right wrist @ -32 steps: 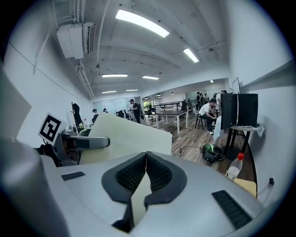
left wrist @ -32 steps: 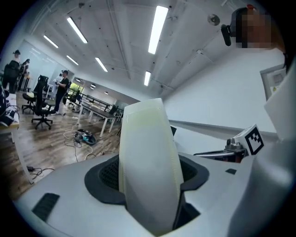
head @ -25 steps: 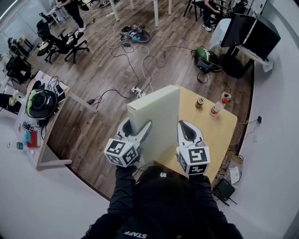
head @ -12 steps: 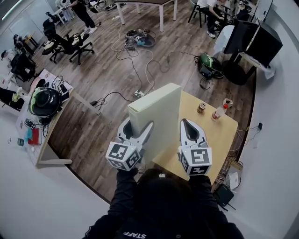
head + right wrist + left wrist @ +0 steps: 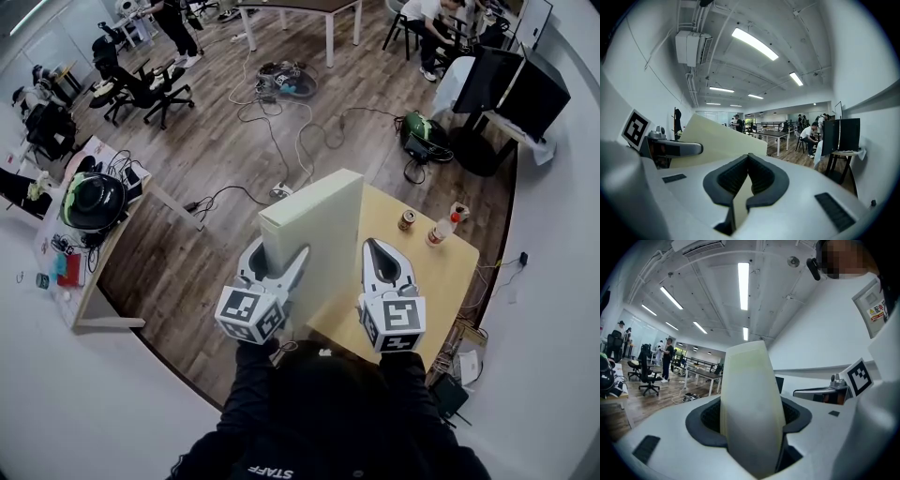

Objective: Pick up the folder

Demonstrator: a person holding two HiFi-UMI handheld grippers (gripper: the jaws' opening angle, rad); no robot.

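Observation:
A thick cream folder (image 5: 319,234) stands upright in the air above the near left corner of the small wooden table (image 5: 441,277), held from both sides. My left gripper (image 5: 278,265) is shut on its wide spine end; in the left gripper view the folder (image 5: 752,394) fills the gap between the dark pads (image 5: 707,418). My right gripper (image 5: 376,258) is shut on the folder's thin right edge. In the right gripper view a cream sheet (image 5: 740,204) is pinched between the pads, and the folder's side (image 5: 717,136) slopes away to the left.
A can (image 5: 407,219) and a red-capped bottle (image 5: 440,226) stand at the table's far side. Cables and a power strip (image 5: 278,190) lie on the wood floor beyond. At left is a desk with a helmet (image 5: 90,202). Monitors (image 5: 517,84) stand at top right.
Both grippers have risen a little with the folder between them. The grip looks the same on both sides.

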